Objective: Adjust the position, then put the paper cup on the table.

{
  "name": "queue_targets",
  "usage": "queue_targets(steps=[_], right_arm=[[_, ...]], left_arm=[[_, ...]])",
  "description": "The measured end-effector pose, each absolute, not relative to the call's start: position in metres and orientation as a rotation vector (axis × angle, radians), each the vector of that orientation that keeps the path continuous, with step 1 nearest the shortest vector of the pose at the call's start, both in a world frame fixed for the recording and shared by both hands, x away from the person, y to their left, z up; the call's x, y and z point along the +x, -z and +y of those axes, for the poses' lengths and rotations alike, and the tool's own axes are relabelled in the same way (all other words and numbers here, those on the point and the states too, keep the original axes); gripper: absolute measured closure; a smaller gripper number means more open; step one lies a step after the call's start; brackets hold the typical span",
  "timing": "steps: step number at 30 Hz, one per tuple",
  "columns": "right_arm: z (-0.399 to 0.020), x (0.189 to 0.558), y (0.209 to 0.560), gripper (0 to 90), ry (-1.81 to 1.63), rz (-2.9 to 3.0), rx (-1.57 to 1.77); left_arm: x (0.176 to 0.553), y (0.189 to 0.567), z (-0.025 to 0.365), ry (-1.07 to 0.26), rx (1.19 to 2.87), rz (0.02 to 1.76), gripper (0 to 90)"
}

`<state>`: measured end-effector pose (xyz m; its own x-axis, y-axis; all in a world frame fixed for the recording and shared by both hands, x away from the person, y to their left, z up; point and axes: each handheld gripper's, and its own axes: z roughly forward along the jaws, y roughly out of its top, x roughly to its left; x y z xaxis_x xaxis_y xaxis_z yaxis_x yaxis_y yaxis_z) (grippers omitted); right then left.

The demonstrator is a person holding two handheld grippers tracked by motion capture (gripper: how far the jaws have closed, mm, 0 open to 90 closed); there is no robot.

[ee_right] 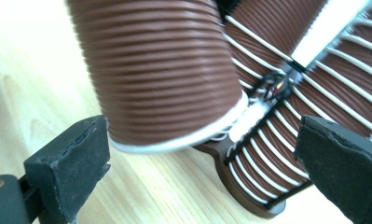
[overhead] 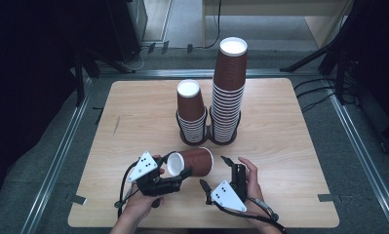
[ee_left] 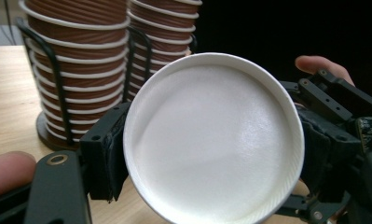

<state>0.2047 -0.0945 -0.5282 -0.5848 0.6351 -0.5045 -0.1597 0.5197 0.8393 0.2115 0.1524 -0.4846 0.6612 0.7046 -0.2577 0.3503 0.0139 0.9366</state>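
Cup (overhead: 194,162) lying sideways at lower centre, clamped by left gripper (overhead: 182,176); right gripper (overhead: 215,171) spread wide, empty. Best kept level, squeezed lightly to avoid crushing.

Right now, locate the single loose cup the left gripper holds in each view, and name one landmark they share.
High view: the loose cup lies on its side, low centre, gripped by the left gripper.
Left gripper view: its white inside faces the camera, centre.
Right gripper view: its ribbed brown wall is at upper left.
Shared landmark: the black wire cup holder.
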Motion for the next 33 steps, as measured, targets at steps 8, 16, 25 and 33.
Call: queue_targets(steps=[8, 16, 25, 33], right_arm=[[-0.102, 0.21, 0.525, 4.0, -1.245, 1.871, 0.55], [-0.107, 0.218, 0.525, 3.9, -1.373, 1.897, 0.84], [-0.113, 0.221, 0.52, 2.1, -1.697, 1.786, 1.166], [-0.112, 0.22, 0.517, 0.0, -1.817, 1.749, 1.329]], left_arm=[[0.213, 0.487, 0.16, -0.389, 1.51, 0.912, 22.6], [0.21, 0.487, 0.162, -0.437, 1.448, 0.901, 22.6], [0.208, 0.486, 0.161, -0.475, 1.418, 0.89, 22.6], [0.207, 0.488, 0.157, -0.479, 1.428, 0.882, 22.5]])
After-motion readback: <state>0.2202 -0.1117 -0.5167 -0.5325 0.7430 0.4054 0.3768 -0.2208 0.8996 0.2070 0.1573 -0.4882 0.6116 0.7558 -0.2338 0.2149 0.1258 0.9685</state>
